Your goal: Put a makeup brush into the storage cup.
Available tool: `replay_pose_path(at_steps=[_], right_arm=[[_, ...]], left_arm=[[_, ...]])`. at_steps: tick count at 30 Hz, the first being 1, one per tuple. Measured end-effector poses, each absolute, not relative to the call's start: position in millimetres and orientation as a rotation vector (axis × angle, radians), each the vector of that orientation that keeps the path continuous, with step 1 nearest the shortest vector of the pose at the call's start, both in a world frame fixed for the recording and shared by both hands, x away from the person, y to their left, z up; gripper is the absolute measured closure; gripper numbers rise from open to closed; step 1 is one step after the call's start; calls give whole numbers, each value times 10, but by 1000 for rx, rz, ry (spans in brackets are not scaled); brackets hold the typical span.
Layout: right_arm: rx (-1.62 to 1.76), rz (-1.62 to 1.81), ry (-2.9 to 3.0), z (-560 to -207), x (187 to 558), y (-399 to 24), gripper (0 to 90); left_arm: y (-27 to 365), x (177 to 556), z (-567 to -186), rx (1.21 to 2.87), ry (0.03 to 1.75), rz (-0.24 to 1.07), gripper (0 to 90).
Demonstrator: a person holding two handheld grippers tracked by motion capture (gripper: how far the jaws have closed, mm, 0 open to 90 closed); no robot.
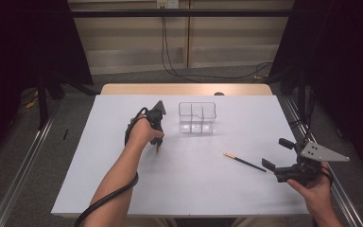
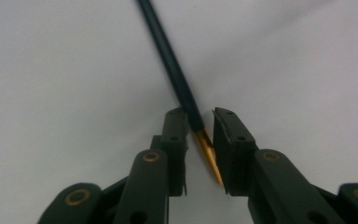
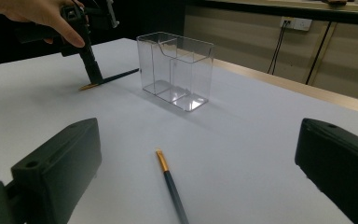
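Tongs on your left (image 2: 200, 140) are pointing straight down at the pale grey worktop (image 1: 123, 189) and have narrowed right in around a dark, slim paintbrush with a gold metal ferrule (image 2: 177, 79). In the left gripper view the ferrule end sits between the two black jaws, touching or almost touching the left one, with a sliver of gap on the right, so can't tell for sure if it's actually pinched. The brush is lying flat on the worktop, handle running away from the jaws. From the right gripper view you can see that same brush (image 3: 116, 77) pointing toward the clear plastic organiser box with inner dividers (image 3: 177, 70), its far tip just short of the box's near corner

Your left hand (image 1: 144, 132) is just to the left of that box (image 1: 197, 117) in the high view

Your right tongs (image 1: 278, 152) are spread wide with nothing between them, held near the right edge of the worktop. A second dark paintbrush with a gold ferrule (image 1: 244, 162) lies flat just in front of them, well apart from the box
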State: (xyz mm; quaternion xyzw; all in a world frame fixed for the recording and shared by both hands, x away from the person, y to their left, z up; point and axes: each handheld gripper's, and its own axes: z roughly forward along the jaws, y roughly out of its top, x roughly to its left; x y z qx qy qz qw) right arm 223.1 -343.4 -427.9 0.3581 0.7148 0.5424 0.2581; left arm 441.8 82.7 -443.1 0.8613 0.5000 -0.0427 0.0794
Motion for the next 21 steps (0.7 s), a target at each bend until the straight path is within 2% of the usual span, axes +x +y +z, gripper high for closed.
replay_pose_path(at_steps=[5, 21], right_arm=[[970, 1467, 1939, -4281, 2235, -3438, 0], [970, 1469, 1938, -4283, 2232, -3446, 0]], left_arm=[[802, 4396, -4458, 2598, 1501, -128, 829], [871, 4400, -4446, 2607, 1485, -134, 841]])
